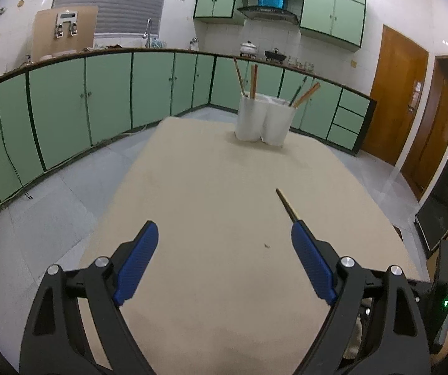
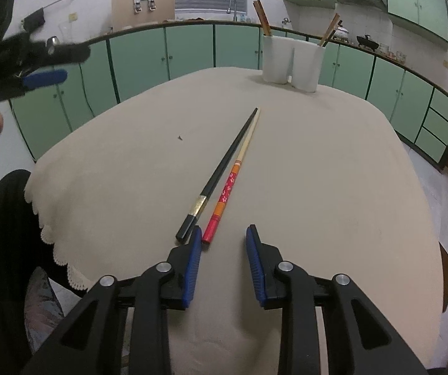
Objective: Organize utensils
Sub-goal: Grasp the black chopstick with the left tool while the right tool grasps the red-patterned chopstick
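Observation:
Two chopsticks lie side by side on the beige tablecloth (image 2: 317,172): a black chopstick (image 2: 224,168) with a gold band and a red patterned chopstick (image 2: 230,184) with a pale tip. Their thick ends rest just ahead of my right gripper (image 2: 224,228), which is open with nothing between its blue pads. A white two-cup holder (image 2: 292,59) at the table's far side has several chopsticks standing in it. My left gripper (image 1: 223,225) hangs wide open over bare cloth, with a chopstick tip (image 1: 286,204) poking out past its right finger. The holder (image 1: 264,118) stands far ahead of it.
Green cabinets (image 1: 108,93) run along the far wall, and wooden doors (image 1: 392,93) stand on the right. A small dark speck (image 2: 180,137) lies on the cloth. A person's dark sleeve (image 2: 2,234) is by the table's scalloped left edge. My left gripper (image 2: 75,64) hovers at the upper left.

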`<state>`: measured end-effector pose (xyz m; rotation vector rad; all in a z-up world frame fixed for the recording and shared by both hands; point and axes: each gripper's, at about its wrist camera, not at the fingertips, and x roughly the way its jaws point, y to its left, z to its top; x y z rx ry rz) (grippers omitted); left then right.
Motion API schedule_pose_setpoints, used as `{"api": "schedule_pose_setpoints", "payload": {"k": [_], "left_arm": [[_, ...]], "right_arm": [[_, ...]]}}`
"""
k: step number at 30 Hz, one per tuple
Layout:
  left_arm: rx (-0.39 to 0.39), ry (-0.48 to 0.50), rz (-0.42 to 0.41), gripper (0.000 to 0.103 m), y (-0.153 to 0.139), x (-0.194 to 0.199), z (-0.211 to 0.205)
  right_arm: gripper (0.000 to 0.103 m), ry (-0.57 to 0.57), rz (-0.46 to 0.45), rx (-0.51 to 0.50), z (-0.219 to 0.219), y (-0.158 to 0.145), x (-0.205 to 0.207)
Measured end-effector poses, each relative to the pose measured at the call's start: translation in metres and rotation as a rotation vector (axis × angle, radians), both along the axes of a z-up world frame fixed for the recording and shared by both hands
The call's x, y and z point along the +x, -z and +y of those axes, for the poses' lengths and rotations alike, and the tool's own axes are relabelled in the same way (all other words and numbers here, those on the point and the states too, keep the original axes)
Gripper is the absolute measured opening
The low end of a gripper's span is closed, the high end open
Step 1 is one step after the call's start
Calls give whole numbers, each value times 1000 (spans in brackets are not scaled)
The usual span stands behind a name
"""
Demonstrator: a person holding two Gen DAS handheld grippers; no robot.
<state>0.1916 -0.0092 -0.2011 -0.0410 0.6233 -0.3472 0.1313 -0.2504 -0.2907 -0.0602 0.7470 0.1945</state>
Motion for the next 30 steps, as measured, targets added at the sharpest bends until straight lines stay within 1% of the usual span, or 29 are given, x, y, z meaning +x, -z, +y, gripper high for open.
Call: {"api": "schedule_pose_setpoints", "payload": {"k": [2,3,4,8,11,12,14,17,19,22,23,24,25,26,27,30], "left_arm": [[-2,2,9,84,7,-4,-4],[-5,14,20,83,12,-5,-6],[-5,26,26,82,15,-7,-10],[-5,79,53,78,32,-18,-31],[13,137,69,77,47,-30,-58],[12,156,78,76,51,-34,-66],[27,202,93,75,63,-43,-88],[57,249,103,74,79,-52,-114],[99,255,103,70,89,-53,-127],[126,240,129,53,99,-46,-132],[127,239,137,42,102,-44,-131],[133,238,121,33,102,-44,-131],[130,247,121,27,102,-43,-129],[127,251,119,15,101,-43,-128],[127,243,114,11,101,-43,-126],[113,208,108,7,99,-45,-120]], "right_arm": [[24,11,-7,6,1,2,1],[13,16,-10,2,0,2,-5],[7,26,-14,-8,-2,1,-4],[6,106,-12,28,-30,2,-4],[6,217,2,74,-65,2,-9],[6,234,2,82,-71,1,-10],[6,253,0,91,-79,0,-14],[6,251,-4,90,-81,0,-17],[6,250,-8,94,-83,0,-22],[6,246,-10,102,-85,1,-21],[6,245,-10,99,-85,1,-21],[6,245,-11,97,-84,2,-20],[6,244,-11,98,-84,1,-21],[6,246,-10,103,-84,1,-21],[6,248,-8,112,-83,1,-20],[6,248,-8,114,-80,1,-20]]}}
